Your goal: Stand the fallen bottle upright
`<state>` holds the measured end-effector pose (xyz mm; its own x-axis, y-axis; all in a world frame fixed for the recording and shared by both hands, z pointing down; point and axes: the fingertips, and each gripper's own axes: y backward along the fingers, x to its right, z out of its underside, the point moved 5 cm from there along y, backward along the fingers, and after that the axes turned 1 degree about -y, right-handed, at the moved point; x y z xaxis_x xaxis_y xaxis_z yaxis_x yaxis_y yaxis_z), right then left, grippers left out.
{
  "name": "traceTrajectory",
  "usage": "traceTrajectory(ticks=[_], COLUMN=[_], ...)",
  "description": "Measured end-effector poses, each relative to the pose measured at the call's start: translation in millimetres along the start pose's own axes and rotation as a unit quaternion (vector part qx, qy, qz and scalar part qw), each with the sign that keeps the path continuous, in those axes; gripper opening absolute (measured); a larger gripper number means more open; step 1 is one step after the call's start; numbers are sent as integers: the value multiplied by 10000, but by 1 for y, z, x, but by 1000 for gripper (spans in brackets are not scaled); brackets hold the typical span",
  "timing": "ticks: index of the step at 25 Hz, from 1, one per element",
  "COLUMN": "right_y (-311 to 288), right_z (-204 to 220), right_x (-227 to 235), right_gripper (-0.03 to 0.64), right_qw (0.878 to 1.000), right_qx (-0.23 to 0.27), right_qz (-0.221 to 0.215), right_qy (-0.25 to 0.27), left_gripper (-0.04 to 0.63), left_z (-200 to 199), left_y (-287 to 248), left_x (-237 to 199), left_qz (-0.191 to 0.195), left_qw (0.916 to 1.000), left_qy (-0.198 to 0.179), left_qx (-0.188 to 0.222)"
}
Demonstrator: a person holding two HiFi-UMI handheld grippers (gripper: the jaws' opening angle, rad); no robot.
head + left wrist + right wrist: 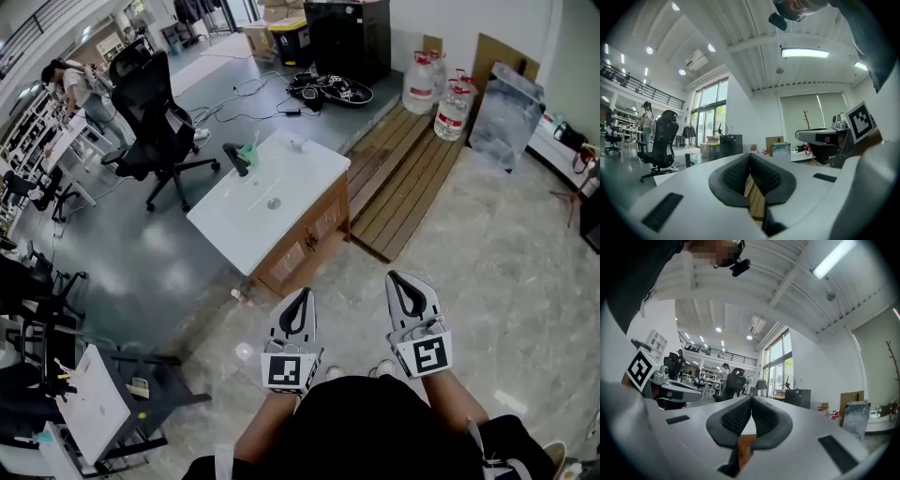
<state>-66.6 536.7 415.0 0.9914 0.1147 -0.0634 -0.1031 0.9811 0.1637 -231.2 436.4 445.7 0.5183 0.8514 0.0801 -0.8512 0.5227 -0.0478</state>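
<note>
The white surface (246, 211) looks smooth and glossy, perhaps ceramic, over a varnished wood cabinet (309, 246). At two o'clock, a matt wooden slat platform (412, 178); polished mottled stone floor (506, 262).

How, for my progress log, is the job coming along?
Nothing looks done. In hand: left gripper and right gripper, both shut and empty, over the floor short of the white-topped cabinet. Left: reach it, then grasp and stand up what may be the bottle, a small pale thing at its far end.

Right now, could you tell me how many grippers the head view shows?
2: the left gripper at bottom centre, the right gripper just right of it, both shut and empty. None seems hidden.
</note>
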Motion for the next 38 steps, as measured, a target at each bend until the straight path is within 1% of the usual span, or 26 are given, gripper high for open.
traceTrajectory(ticks=[2,5,8,10,11,14,17,20,22,25,28,29,30,32,34,36,38], right_y=[3,2,-4,-12,-17,-36,-59,-73,-85,-106,-135,-145,-155,-176,-198,-220,-240], right_z=[6,12,21,24,26,28,26,39,43,55,62,64,67,72,78,83,86], right_x=[-12,-26,-39,-46,-48,-51,-49,-39,-31,-15,5,12,18,32,46,60,75], right_gripper=[16,29,44,81,101,172,214,267,311,335,352,367,387,455,536,587,598], right_qw=[9997,9993,9984,9978,9977,9979,9994,9982,9984,9975,9982,9978,9966,9940,9943,9926,9911], right_qx=[-192,-316,-541,-632,-640,-575,-275,-525,-499,-648,-532,-580,-742,-1021,-973,-1084,-1173], right_qz=[52,88,-16,-101,-155,-221,-192,-275,-259,-286,-287,-313,-346,-379,-431,-529,-625], right_qy=[136,149,150,151,165,174,39,132,97,75,-28,-32,-8,57,99,103,113], left_gripper=[18,18,18,18,18,18,18,18,18,18,18,18,18,18,18,18,18], left_z=[3,9,14,14,14,17,22,23,24,25,28,29,29,29,30,31,29], left_y=[10,23,30,30,28,20,10,-4,-17,-42,-74,-85,-95,-117,-140,-164,-188], left_x=[-9,-22,-36,-48,-54,-70,-83,-92,-97,-106,-116,-119,-121,-129,-138,-147,-153], left_qz=[34,68,50,28,-3,-84,-97,-127,-134,-143,-129,-114,-103,-119,-190,-277,-344], left_qw=[10000,10000,9998,9991,9988,9988,9986,9987,9988,9988,9983,9980,9978,9974,9970,9962,9957], left_qy=[-26,1,182,416,476,464,495,443,401,343,416,454,485,509,531,587,625], left_qx=[5,11,-79,-98,-91,-102,-179,-224,-247,-306,-391,-419,-443,-487,-532,-575,-596])
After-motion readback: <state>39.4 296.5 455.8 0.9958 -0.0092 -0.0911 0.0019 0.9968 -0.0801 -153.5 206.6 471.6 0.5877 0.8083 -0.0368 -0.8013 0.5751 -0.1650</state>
